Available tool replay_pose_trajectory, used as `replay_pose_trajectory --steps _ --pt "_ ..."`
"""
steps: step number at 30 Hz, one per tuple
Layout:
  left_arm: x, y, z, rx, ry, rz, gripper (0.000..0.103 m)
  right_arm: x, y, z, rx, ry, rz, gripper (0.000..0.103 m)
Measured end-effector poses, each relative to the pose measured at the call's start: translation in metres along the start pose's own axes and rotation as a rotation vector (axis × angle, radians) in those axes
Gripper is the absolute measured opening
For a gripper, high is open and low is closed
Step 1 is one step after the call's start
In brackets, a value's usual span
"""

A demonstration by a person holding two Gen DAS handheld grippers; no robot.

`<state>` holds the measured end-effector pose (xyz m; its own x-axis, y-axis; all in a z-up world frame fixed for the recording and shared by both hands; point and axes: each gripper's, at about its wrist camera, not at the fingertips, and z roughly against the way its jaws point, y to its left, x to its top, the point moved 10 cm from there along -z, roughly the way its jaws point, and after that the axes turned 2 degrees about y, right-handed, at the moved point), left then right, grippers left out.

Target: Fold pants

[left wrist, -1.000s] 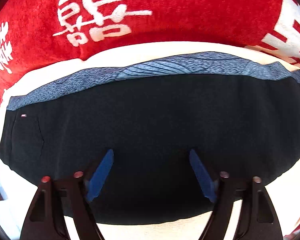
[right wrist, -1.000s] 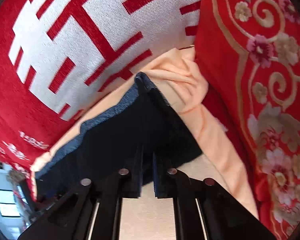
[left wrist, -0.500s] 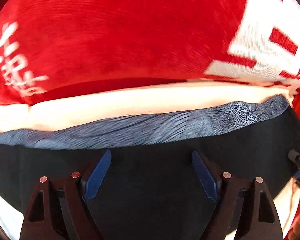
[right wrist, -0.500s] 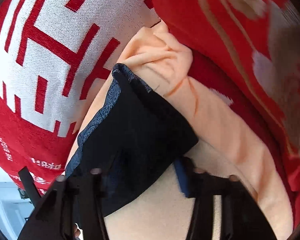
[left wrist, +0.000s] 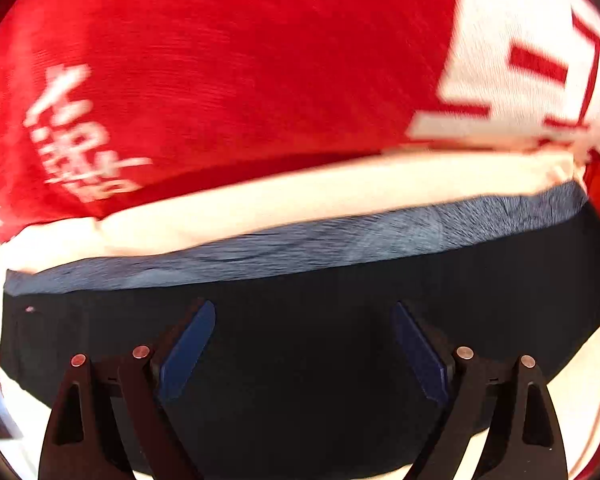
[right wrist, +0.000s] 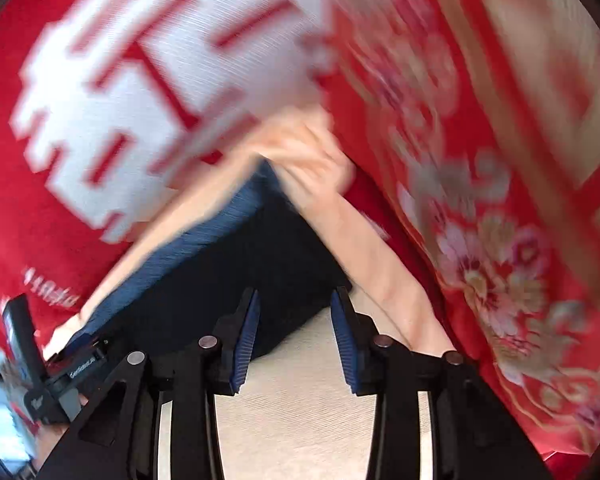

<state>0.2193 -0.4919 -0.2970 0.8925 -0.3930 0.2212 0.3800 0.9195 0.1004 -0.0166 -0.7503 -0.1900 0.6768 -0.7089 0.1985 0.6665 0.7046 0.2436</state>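
Note:
The dark navy pants lie folded flat on a cream cloth, with a grey-blue waistband along the far edge. My left gripper hovers open over the middle of the pants, blue pads wide apart and empty. In the right wrist view the pants' right end lies just ahead of my right gripper, which is open and empty, its pads over the pants' near corner. The left gripper's body shows at the lower left.
A red pillow with white characters stands behind the pants. A red floral cushion rises at the right. The cream cloth bunches up between them; its flat part lies under the right gripper.
The right gripper has opened, let go of the pants' corner and pulled back a little. The left gripper stayed open and shifted slightly back over the pants.

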Motion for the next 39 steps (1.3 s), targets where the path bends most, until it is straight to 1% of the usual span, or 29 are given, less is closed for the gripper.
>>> replay_pose_trajectory --steps 2,3,4,5,6,7,8,9,10,11,12,14,15,17,18,20,21,23,24,26,27,29,32,33,34,36,37,38,39 --pt "-0.001 0.023 0.002 0.035 -0.005 0.022 0.091 0.001 0.036 -0.006 0.081 0.04 0.111 0.041" --pt "0.003 0.036 0.0 0.068 -0.008 0.027 0.091 0.003 0.05 -0.012 0.118 0.064 0.15 0.041" --pt "0.003 0.041 -0.002 0.098 -0.007 0.032 0.091 0.003 0.071 -0.028 0.163 0.105 0.195 0.041" --pt "0.008 0.052 -0.006 0.129 -0.008 0.046 0.091 0.001 0.084 -0.041 0.178 0.126 0.224 0.041" --pt "-0.001 0.062 -0.007 0.151 -0.018 0.067 0.091 0.003 0.102 -0.06 0.186 0.14 0.27 0.041" --pt "0.003 0.073 -0.013 0.173 -0.027 0.083 0.091 0.003 0.118 -0.082 0.186 0.155 0.313 0.041" --pt "0.005 0.088 -0.022 0.205 -0.023 0.099 0.091 0.0 0.129 -0.1 0.188 0.187 0.348 0.041" --pt "0.003 0.1 -0.035 0.231 0.006 0.112 0.091 -0.003 0.135 -0.115 0.182 0.218 0.369 0.041" --pt "0.0 0.113 -0.046 0.235 0.031 0.127 0.094 -0.006 0.133 -0.128 0.143 0.233 0.384 0.039" --pt "-0.004 0.118 -0.053 0.205 0.017 0.159 0.097 -0.005 0.127 -0.135 0.114 0.219 0.39 0.033" --pt "-0.006 0.125 -0.055 0.182 0.006 0.2 0.099 0.001 0.123 -0.135 0.118 0.179 0.377 0.032" --pt "-0.009 0.141 -0.06 0.146 0.038 0.27 0.099 0.013 0.105 -0.132 0.063 0.137 0.311 0.032" --pt "-0.011 0.15 -0.061 0.145 0.051 0.305 0.099 0.017 0.095 -0.128 0.054 0.129 0.262 0.032" --pt "-0.018 0.164 -0.055 0.13 0.08 0.358 0.099 0.018 0.084 -0.121 0.043 0.139 0.214 0.037" --pt "-0.021 0.168 -0.05 0.122 0.086 0.363 0.099 0.016 0.081 -0.115 0.042 0.151 0.203 0.039" --pt "-0.026 0.174 -0.04 0.136 0.085 0.321 0.099 0.005 0.081 -0.105 0.077 0.191 0.165 0.05" --pt "-0.03 0.185 -0.036 0.144 0.079 0.293 0.099 0.0 0.084 -0.101 0.122 0.217 0.143 0.051" --pt "-0.043 0.206 -0.027 0.154 0.065 0.246 0.099 -0.027 0.1 -0.089 0.21 0.272 0.11 0.051" --pt "-0.051 0.229 -0.028 0.16 0.061 0.23 0.099 -0.041 0.111 -0.086 0.243 0.294 0.106 0.051" --pt "-0.069 0.255 -0.017 0.17 0.06 0.195 0.099 -0.079 0.137 -0.077 0.318 0.35 0.097 0.054" --pt "-0.075 0.265 -0.012 0.178 0.056 0.178 0.099 -0.103 0.155 -0.075 0.363 0.39 0.094 0.055" --pt "-0.086 0.301 -0.009 0.202 0.045 0.14 0.099 -0.15 0.193 -0.073 0.447 0.456 0.098 0.055" --pt "-0.101 0.344 -0.01 0.243 0.052 0.117 0.099 -0.228 0.255 -0.084 0.552 0.534 0.096 0.055" --pt "-0.103 0.366 -0.015 0.26 0.061 0.117 0.099 -0.243 0.259 -0.073 0.57 0.543 0.09 0.055" --pt "-0.109 0.369 -0.017 0.269 0.06 0.115 0.099 -0.26 0.278 -0.08 0.597 0.556 0.072 0.055" --pt "-0.112 0.407 -0.031 0.302 0.05 0.105 0.099 -0.282 0.305 -0.095 0.641 0.569 0.015 0.055" --pt "-0.116 0.42 -0.041 0.313 0.062 0.102 0.099 -0.291 0.319 -0.105 0.653 0.57 -0.01 0.055" --pt "-0.12 0.439 -0.057 0.313 0.088 0.104 0.099 -0.299 0.326 -0.112 0.646 0.566 -0.022 0.055" --pt "-0.126 0.449 -0.066 0.281 0.1 0.115 0.101 -0.303 0.328 -0.116 0.638 0.566 -0.03 0.055"
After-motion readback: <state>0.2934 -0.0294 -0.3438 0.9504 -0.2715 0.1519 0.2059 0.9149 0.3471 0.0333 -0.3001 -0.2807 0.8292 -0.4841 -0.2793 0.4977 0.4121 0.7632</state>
